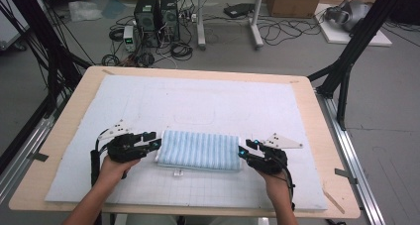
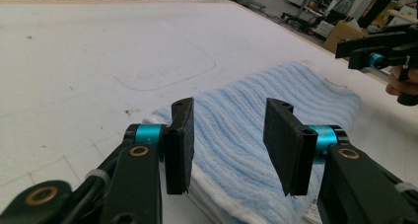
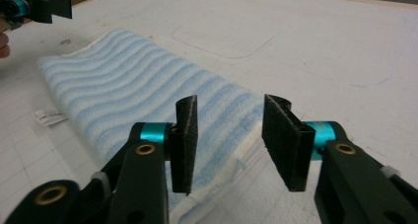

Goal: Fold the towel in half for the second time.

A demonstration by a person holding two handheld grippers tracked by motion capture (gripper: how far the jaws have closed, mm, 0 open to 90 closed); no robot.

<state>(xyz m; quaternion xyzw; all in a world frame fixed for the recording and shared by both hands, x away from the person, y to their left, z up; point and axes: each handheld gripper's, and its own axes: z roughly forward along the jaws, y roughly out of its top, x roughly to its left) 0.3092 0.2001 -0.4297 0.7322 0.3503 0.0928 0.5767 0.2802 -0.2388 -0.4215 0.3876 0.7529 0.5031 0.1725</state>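
Observation:
A folded light-blue ribbed towel (image 1: 198,149) lies flat on the white mat, lengthwise left to right, with a small white label (image 1: 178,173) sticking out at its near edge. My left gripper (image 1: 157,144) hovers at the towel's left end, open; in the left gripper view the towel (image 2: 256,115) lies below and beyond the parted pads (image 2: 180,145), untouched. My right gripper (image 1: 242,150) stands open at the towel's right end; in the right gripper view the towel's folded edge (image 3: 123,91) sits under the gap, and nothing is pinched.
The white gridded mat (image 1: 148,106) covers most of the wooden table (image 1: 64,136). Beyond the far edge are computer towers (image 1: 156,17), cables and cardboard boxes on the floor. Black frame legs (image 1: 346,71) stand at the table's right.

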